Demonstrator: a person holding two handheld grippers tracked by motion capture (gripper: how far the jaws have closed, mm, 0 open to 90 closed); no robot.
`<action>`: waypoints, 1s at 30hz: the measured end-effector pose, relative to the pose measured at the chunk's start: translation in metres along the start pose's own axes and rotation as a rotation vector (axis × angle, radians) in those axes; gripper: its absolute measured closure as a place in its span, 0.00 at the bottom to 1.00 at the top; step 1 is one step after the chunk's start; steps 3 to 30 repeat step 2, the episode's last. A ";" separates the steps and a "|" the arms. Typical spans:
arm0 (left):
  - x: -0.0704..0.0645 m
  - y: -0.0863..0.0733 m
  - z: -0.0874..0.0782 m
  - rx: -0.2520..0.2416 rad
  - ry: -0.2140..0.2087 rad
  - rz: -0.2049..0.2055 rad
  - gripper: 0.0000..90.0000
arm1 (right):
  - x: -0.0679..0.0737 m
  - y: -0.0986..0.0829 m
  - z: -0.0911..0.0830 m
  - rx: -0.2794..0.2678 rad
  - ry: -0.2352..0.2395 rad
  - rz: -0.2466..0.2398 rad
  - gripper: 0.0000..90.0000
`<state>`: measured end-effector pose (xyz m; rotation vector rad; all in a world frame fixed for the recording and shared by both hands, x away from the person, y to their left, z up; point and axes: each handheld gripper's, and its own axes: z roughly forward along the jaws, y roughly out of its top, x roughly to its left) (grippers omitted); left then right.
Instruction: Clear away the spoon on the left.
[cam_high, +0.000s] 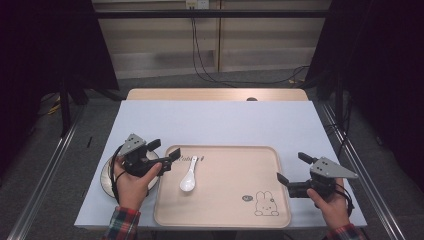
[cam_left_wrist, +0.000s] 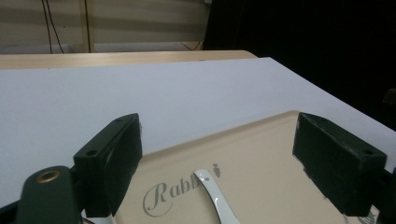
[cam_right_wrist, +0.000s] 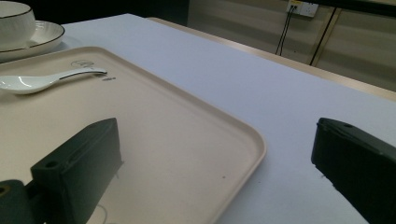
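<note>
Item: table (cam_high: 215, 122), white-topped. On it, beige tray (cam_high: 225, 200) with rabbit print; plate (cam_right_wrist: 44, 37) with a bowl (cam_right_wrist: 14, 23) just beside the tray's left edge. White spoon (cam_high: 188, 175) lay on the tray's left part. My left gripper (cam_high: 165, 152) hovered near the spoon's handle, jaws wide apart, empty; my right gripper (cam_high: 294, 169) sat at the tray's right edge, jaws likewise apart, empty.

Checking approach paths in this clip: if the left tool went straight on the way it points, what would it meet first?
Probably the spoon: its handle lies between the open left tool jaws, on the tray. Height above it is unclear.
</note>
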<state>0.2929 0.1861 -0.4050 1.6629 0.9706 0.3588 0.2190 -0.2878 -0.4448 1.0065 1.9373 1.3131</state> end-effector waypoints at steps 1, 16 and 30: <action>0.001 0.000 -0.001 -0.001 0.006 0.002 0.17 | 0.000 0.000 0.000 0.002 0.003 0.001 0.01; 0.001 0.000 -0.001 0.000 0.002 0.001 0.17 | 0.001 0.000 0.001 0.005 0.000 0.002 0.01; 0.001 0.000 -0.001 0.000 0.002 0.001 0.17 | 0.001 0.000 0.001 0.005 0.000 0.002 0.01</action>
